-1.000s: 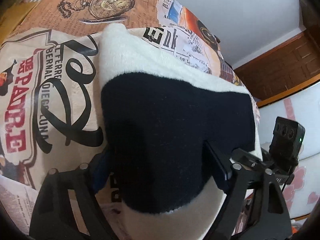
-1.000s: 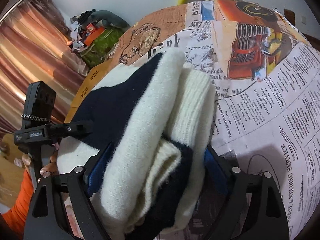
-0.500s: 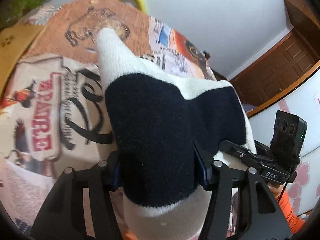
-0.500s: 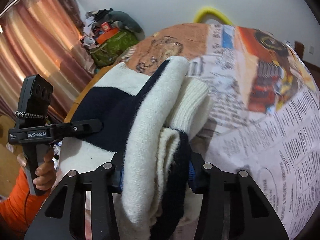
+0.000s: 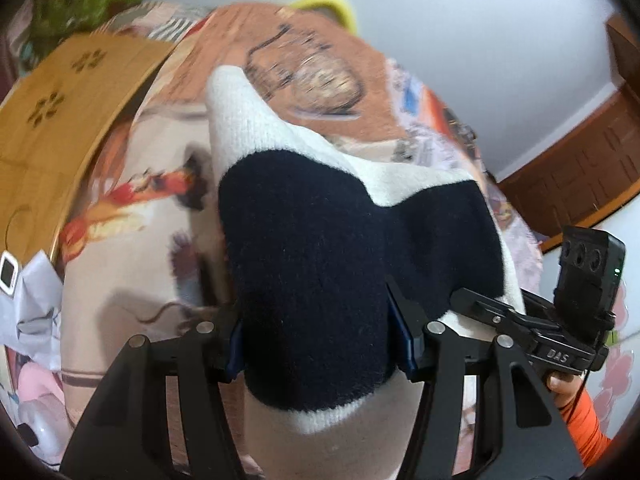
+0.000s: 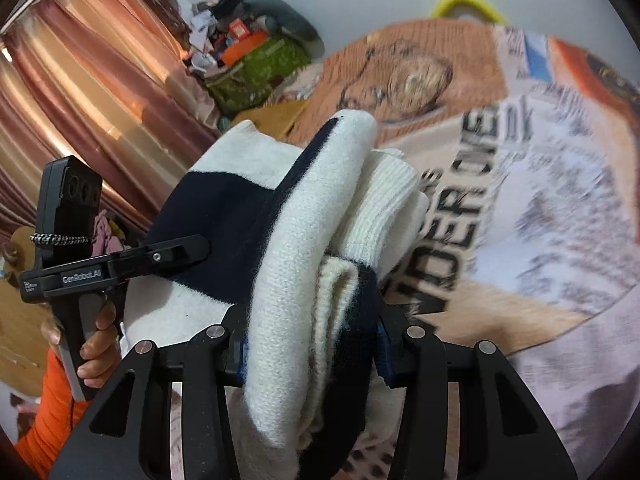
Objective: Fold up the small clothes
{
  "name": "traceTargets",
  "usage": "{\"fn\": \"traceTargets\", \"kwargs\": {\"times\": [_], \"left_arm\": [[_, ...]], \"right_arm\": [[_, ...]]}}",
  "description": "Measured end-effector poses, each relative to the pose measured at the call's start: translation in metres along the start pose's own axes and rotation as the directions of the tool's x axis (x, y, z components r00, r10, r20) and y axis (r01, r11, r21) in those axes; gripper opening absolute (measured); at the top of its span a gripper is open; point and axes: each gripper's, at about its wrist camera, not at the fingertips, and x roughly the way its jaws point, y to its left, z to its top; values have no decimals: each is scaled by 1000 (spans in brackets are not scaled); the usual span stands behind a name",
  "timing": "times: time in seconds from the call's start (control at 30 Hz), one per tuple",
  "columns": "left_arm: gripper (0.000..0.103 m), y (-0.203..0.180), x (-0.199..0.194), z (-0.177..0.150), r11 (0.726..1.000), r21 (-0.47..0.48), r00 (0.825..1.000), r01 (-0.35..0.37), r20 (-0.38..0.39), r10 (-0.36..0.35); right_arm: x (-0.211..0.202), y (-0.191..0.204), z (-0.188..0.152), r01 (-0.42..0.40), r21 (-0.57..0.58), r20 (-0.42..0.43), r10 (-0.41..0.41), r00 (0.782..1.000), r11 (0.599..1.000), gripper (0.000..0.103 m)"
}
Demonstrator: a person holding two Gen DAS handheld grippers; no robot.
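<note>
Left claw: both blue pads pressed against the sides of a folded cream and navy knit garment, which fills the gap between them; the grip is on the near, thick end of the bundle. Its jaws have just been closing onto the cloth. The same left claw appears in the right wrist view, gripped by a hand with an orange sleeve behind it.

Right claw: pads clamped on the layered edge of the garment, where cream and navy folds stack side by side. Its jaws have likewise just been closing on the fabric. The right claw shows in the left wrist view beside the garment's right edge.

Garment position: held between both claws, above a tabletop covered by a newspaper-print cloth. Whether its far end, a cream tip, touches the cloth cannot be told. Print is blurred in both views.

Further back: a wooden panel at the left edge of the cloth, copper curtains, a green bag with clutter, a yellow loop and a white wall.
</note>
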Motion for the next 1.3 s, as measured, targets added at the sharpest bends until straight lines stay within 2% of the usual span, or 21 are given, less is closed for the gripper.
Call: {"fn": "traceTargets", "kwargs": {"times": [0.1, 0.2, 0.3, 0.37, 0.43, 0.5, 0.6, 0.73, 0.8, 0.9, 0.97, 1.03, 1.23, 1.3], "left_arm": [[62, 23, 17, -5, 999, -42, 1000, 1, -29, -2], [65, 31, 15, -10, 998, -60, 1000, 29, -8, -29], [65, 27, 5, -9, 999, -37, 1000, -26, 16, 27], [65, 20, -10, -8, 997, -18, 996, -74, 56, 75], [65, 8, -28, -5, 988, 28, 980, -153, 131, 148], [65, -4, -45, -4, 976, 67, 961, -205, 204, 188], [65, -22, -59, -4, 970, 117, 951, -212, 256, 177], [65, -37, -49, -11, 947, 179, 944, -267, 246, 220], [65, -39, -35, -17, 934, 209, 946, -289, 210, 246], [65, -32, -10, -25, 930, 212, 951, -300, 147, 273], [73, -30, 5, -34, 901, 225, 926, -371, 153, 344], [78, -28, 13, -43, 893, 238, 923, -382, 155, 353], [78, -30, 5, -50, 893, 218, 917, -394, 162, 365], [78, -34, -2, -55, 885, 220, 909, -411, 175, 378]], "right_arm": [[14, -1, -4, 19, 8, -13, -19, 1000, 1000, 47], [13, -1, -3, 31, -11, -23, -31, 999, 999, 52], [1, 8, 0, 69, -63, -15, -70, 997, 996, 55], [-15, 17, 3, 112, -113, 33, -109, 994, 987, 55], [-29, 25, 8, 138, -161, 84, -126, 988, 977, 55], [-41, 33, 17, 140, -187, 125, -118, 985, 972, 55], [-49, 49, 24, 128, -233, 159, -92, 983, 964, 55], [-35, 68, 21, 141, -317, 150, -97, 984, 938, 55], [-19, 73, 16, 147, -350, 116, -113, 987, 925, 55], [4, 63, 4, 151, -350, 40, -146, 988, 924, 55], [14, 52, -6, 168, -355, 25, -171, 985, 919, 52], [11, 51, -14, 174, -374, 36, -173, 984, 911, 52], [-6, 51, -26, 178, -382, 41, -176, 984, 907, 52], [-11, 53, -30, 189, -385, 47, -185, 982, 904, 52]]}}
